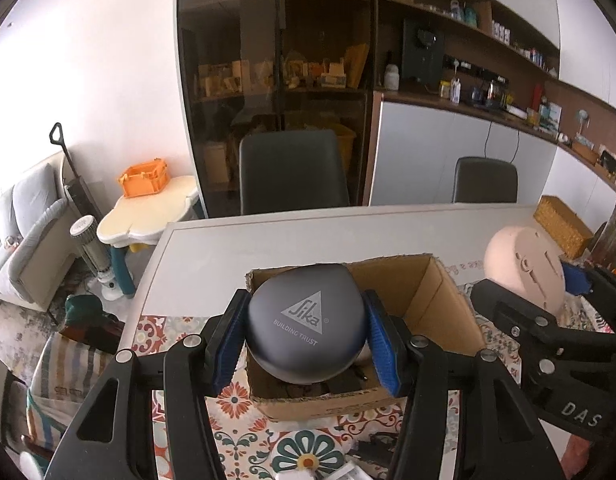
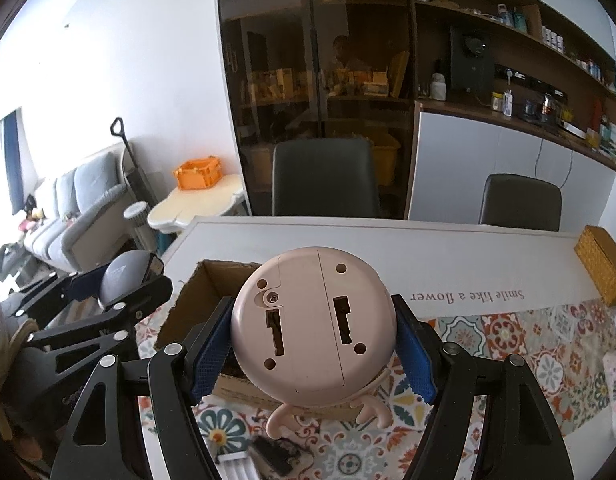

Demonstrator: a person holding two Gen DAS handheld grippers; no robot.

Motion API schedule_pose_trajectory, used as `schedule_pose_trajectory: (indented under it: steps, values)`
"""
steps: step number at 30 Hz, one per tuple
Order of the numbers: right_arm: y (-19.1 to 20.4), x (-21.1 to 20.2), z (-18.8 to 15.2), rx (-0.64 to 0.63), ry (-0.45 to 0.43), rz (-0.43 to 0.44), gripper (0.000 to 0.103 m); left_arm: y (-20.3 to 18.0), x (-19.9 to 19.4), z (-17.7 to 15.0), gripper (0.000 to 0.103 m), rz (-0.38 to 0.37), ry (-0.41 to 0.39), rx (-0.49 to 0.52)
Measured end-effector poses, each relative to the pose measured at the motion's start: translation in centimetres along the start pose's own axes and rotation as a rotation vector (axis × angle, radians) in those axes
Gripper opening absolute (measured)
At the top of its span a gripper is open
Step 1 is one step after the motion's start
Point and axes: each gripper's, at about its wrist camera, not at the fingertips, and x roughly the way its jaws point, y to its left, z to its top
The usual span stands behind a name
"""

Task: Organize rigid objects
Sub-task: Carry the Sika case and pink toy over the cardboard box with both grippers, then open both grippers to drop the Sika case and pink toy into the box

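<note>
While the left gripper (image 1: 306, 334) is closed on a dark grey case (image 1: 306, 322) printed "Sika – Building Trust", its blue fingers (image 1: 224, 344) press the case's two sides and hold it over the near end of an open cardboard box (image 1: 424, 300) — the case's lower edge sits within the box's walls, above dark items too shadowed to name. Between the fingers (image 2: 210, 354) of the right gripper (image 2: 314, 350), likewise clamped, sits a round pink device (image 2: 314, 320), its flat underside with two slots and a screw facing the camera, two small pink arm-like stubs hanging below it. From the right wrist view the box lies just behind and left of this device; from the left wrist view the device shows up right of the box, held above a patterned mat (image 1: 244, 420). Beyond both sets of fingers the white desk (image 2: 448, 252) runs on to a woven yellow box (image 2: 602, 270) at its far right, then two dark chairs (image 1: 294, 170) and a glass-fronted cabinet (image 1: 276, 64).
</note>
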Motion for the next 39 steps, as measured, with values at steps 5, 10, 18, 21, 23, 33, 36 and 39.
schedule_pose_trajectory:
  steps: [5, 10, 18, 21, 23, 33, 36, 39]
  values:
    - [0.1, 1.5, 0.4, -0.014, 0.037, 0.002, 0.074, 0.1, 1.8, 0.1, 0.055, -0.003, 0.054, 0.008]
    - [-0.1, 3.1, 0.2, -0.015, 0.082, -0.002, 0.074, 0.0, 4.0, 0.0, 0.055, 0.003, 0.118, 0.026]
    - [-0.3, 5.0, -0.1, -0.013, 0.138, -0.01, 0.074, 0.0, 6.8, -0.7, 0.056, -0.001, 0.189, 0.033]
    - [-0.3, 5.5, -0.1, -0.015, 0.148, -0.017, 0.074, 0.0, 6.9, -0.6, 0.071, 0.04, 0.178, 0.046]
    - [-0.4, 5.7, 0.0, -0.015, 0.15, -0.019, 0.074, 0.2, 6.6, -0.5, 0.075, 0.072, 0.162, 0.043]
    - [-0.2, 6.4, 0.5, -0.006, 0.16, -0.007, 0.074, 2.9, 3.5, -0.6, 0.102, 0.221, 0.114, -0.047]
    - [-0.2, 6.7, 0.6, 0.005, 0.173, -0.001, 0.074, 3.6, 2.7, -0.6, 0.103, 0.224, 0.101, -0.075]
    - [0.0, 7.1, 0.8, 0.008, 0.185, -0.011, 0.076, 3.9, 2.0, -0.4, 0.103, 0.233, 0.087, -0.083]
